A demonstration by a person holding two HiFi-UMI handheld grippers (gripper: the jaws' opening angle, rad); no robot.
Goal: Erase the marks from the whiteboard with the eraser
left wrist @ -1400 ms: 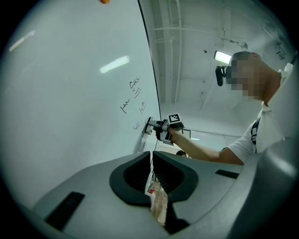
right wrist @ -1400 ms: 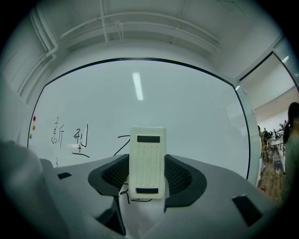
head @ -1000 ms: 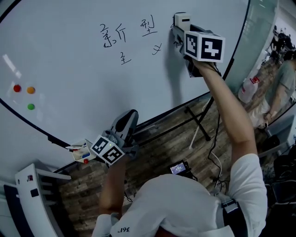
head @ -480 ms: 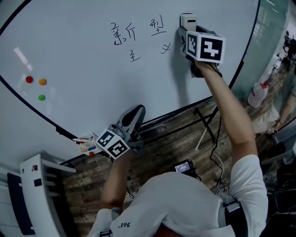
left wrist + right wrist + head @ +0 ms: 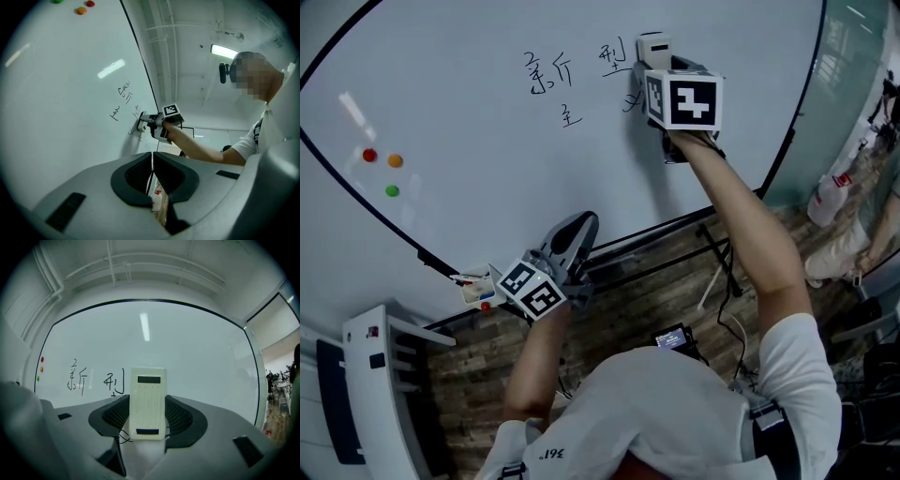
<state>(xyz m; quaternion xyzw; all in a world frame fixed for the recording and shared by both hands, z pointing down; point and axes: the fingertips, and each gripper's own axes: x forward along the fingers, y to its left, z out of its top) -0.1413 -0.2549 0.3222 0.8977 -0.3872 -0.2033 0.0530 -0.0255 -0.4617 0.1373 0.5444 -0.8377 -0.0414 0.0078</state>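
Note:
The whiteboard (image 5: 487, 169) carries black handwritten marks (image 5: 548, 73) in its upper middle, with smaller ones (image 5: 572, 117) below them. My right gripper (image 5: 649, 61) is shut on a white block eraser (image 5: 654, 45) and presses it flat on the board at the right end of the marks. In the right gripper view the eraser (image 5: 147, 399) stands upright between the jaws of that gripper (image 5: 147, 414), with marks (image 5: 77, 378) to its left. My left gripper (image 5: 567, 242) hangs low by the board's bottom edge, shut and empty (image 5: 152, 164).
Red (image 5: 368, 155), orange (image 5: 395, 160) and green (image 5: 392, 190) magnets stick to the board's left part. A small tray with markers (image 5: 473, 286) sits at the lower rim. A white rack (image 5: 384, 375) stands at lower left, the board's stand leg (image 5: 712, 262) on the wooden floor, a person (image 5: 853, 225) at right.
My right gripper has slid the eraser leftward across the board onto the right end of the marks. The left gripper has stayed where it was.

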